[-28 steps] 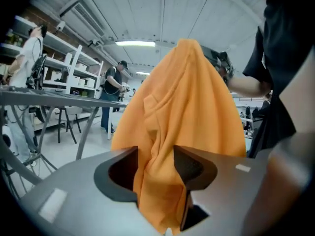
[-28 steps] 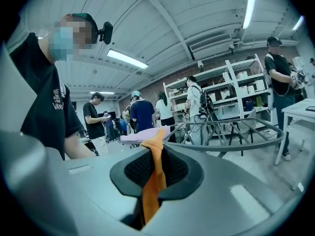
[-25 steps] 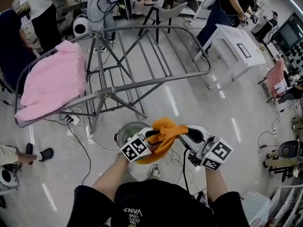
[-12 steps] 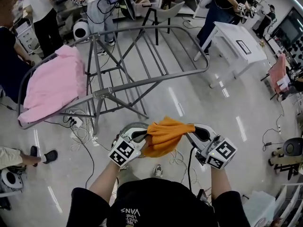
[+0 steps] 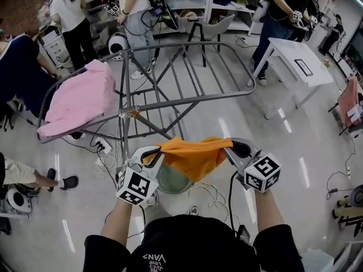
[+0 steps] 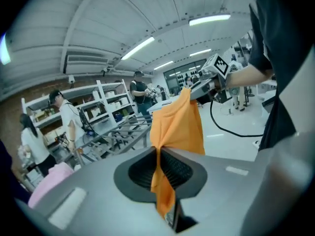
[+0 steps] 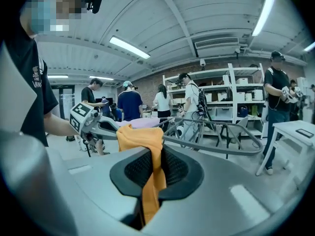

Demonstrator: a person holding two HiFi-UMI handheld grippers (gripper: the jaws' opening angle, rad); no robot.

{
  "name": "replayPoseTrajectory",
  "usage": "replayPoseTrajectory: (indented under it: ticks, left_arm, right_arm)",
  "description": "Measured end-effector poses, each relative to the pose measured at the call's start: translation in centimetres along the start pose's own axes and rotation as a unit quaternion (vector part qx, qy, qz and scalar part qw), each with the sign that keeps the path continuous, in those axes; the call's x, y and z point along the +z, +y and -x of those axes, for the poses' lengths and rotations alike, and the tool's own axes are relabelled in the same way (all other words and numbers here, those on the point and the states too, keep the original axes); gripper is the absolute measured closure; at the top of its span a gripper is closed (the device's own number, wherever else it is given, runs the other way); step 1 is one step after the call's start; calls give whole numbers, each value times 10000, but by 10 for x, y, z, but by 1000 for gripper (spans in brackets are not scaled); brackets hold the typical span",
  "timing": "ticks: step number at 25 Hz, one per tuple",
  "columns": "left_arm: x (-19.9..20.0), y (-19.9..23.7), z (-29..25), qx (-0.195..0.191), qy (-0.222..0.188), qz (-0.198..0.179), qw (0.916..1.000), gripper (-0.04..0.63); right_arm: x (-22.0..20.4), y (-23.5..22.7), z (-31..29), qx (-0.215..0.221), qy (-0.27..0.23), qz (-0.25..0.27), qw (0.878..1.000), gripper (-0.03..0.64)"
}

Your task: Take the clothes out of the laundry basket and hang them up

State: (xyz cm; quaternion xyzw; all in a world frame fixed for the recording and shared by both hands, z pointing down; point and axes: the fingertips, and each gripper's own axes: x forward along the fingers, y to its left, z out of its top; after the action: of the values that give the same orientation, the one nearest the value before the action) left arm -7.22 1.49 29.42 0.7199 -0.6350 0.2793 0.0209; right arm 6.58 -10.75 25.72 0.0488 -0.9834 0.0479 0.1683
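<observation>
Lifted higher, the orange cloth now stretches between the left gripper — its fingers have just closed on it — and the right gripper, fingers clamped on the other edge. Held spread like this, it should drape neatly over the rack.

Busy lab, shelving, floor cables, workers

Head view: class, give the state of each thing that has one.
orange cloth, held spread between both grippers
left gripper, jaws just closed, clamping the orange cloth
right gripper, shut on the orange cloth
pink garment, draped on the drying rack
drying rack, unfolded and standing
</observation>
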Motion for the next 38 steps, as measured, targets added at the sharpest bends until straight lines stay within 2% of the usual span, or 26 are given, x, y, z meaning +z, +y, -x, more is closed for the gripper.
replayPoseTrajectory:
  ticks: [4, 10, 15, 22, 26, 33, 38]
  left_arm:
    - [26, 7, 27, 735, 101, -121, 9972, 571]
    - [52, 34, 70, 1593, -136, 122, 9871, 572]
    - [72, 64, 99, 1933, -426, 74, 9802, 574]
    - [119, 134, 143, 2327, -959, 24, 9678, 574]
    - [122, 154, 154, 2442, -997, 158, 9645, 574]
    - [144, 196, 165, 2719, -1022, -109, 9568, 574]
    - [167, 226, 159, 3124, -955, -146, 9450, 574]
  right_arm:
    - [7, -3, -2, 203, 86, 384, 9990, 586]
    - [34, 8, -30, 379, -46, 920, 9950, 584]
    - [73, 17, -56, 524, -306, 1142, 9916, 584]
    - [166, 29, -94, 729, -569, 1567, 9833, 583]
    - [187, 33, -115, 810, -575, 1858, 9775, 584]
    - [243, 29, -145, 901, -622, 2355, 9657, 583]
    - [298, 6, -174, 1226, -832, 2639, 9531, 582]
